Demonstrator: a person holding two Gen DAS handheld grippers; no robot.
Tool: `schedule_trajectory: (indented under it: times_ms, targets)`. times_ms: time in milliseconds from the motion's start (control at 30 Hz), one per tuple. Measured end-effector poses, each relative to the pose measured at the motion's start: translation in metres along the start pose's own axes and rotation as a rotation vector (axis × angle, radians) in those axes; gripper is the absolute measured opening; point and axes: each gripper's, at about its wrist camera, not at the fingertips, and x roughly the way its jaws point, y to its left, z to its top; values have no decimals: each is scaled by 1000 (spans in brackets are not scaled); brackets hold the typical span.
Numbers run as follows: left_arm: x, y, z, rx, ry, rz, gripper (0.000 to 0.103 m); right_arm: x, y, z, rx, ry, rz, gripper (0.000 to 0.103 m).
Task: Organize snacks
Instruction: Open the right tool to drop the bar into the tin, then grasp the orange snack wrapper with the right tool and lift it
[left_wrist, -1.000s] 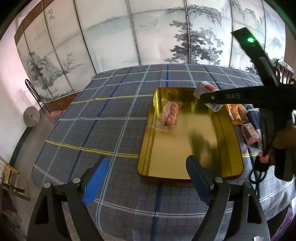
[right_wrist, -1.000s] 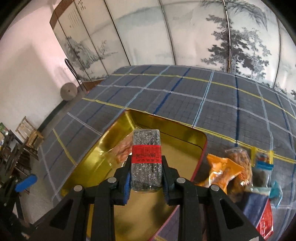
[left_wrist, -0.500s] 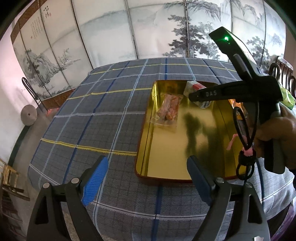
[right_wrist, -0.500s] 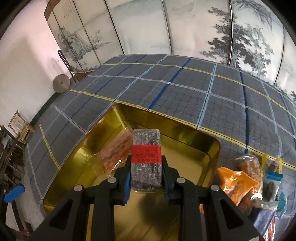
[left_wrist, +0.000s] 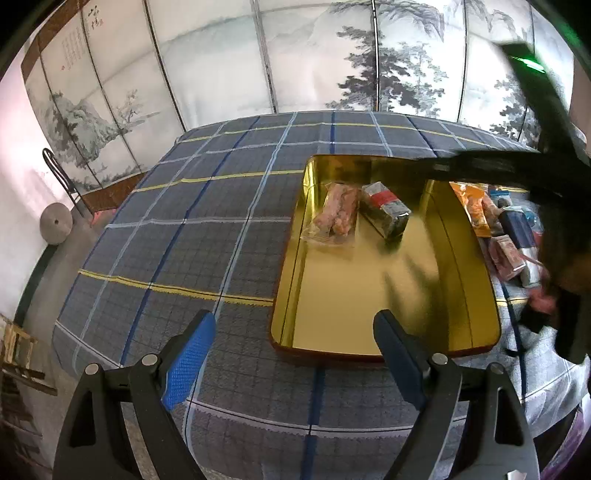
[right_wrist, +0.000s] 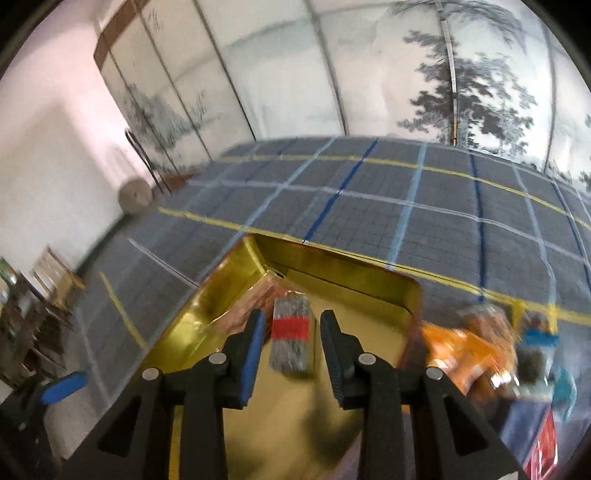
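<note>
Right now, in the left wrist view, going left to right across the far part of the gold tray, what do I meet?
Clear packet of pinkish snacks → grey speckled bar with a red band → orange snack bag, outside the shiny gold metal tray.

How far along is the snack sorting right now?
Done: two packs lie in the gold tray, the pinkish pack and the grey bar beside it. In hand: nothing; the right gripper has just been opening and the bar lies free between its jaws; the left gripper is open. Left: the snack pile right of the tray.
</note>
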Motion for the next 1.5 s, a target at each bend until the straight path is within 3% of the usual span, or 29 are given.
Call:
schedule_trajectory:
  times_ms: [133, 267, 500, 600, 700, 767, 833, 967, 1167, 1367, 1500]
  targets:
    - [-4, -6, 0, 5, -2, -9, 85, -50, -38, -35, -6, -47, -31, 32]
    - [-6, -18, 1, 18, 1, -27, 85, -61, -71, -53, -53, 51, -59, 32]
    - [-14, -33, 5, 61, -18, -18, 89, -34, -76, -41, -143, 152, -63, 32]
    - [-10, -31, 8, 48, -10, -16, 89, -21, -75, -36, -141, 168, -86, 32]
    - [-4, -31, 8, 48, 5, -15, 89, -12, -79, -30, -106, 165, -55, 33]
    - [-1, -32, 7, 54, 12, -14, 89, -1, -82, -27, -109, 178, -119, 33]
    - [1, -33, 6, 58, 15, -15, 89, 6, -86, -24, -93, 183, -102, 33]
    - [5, -32, 6, 55, 22, -16, 89, 18, -86, -16, -88, 183, -119, 54]
    - [9, -32, 4, 57, 37, -14, 89, 39, -83, -13, -111, 208, -152, 51]
    - [5, -35, 4, 62, 36, -12, 89, 17, -85, -14, -110, 148, -136, 34]
    - [-8, -44, 5, 92, 5, -28, 89, -48, -93, -27, -47, 30, -112, 34]
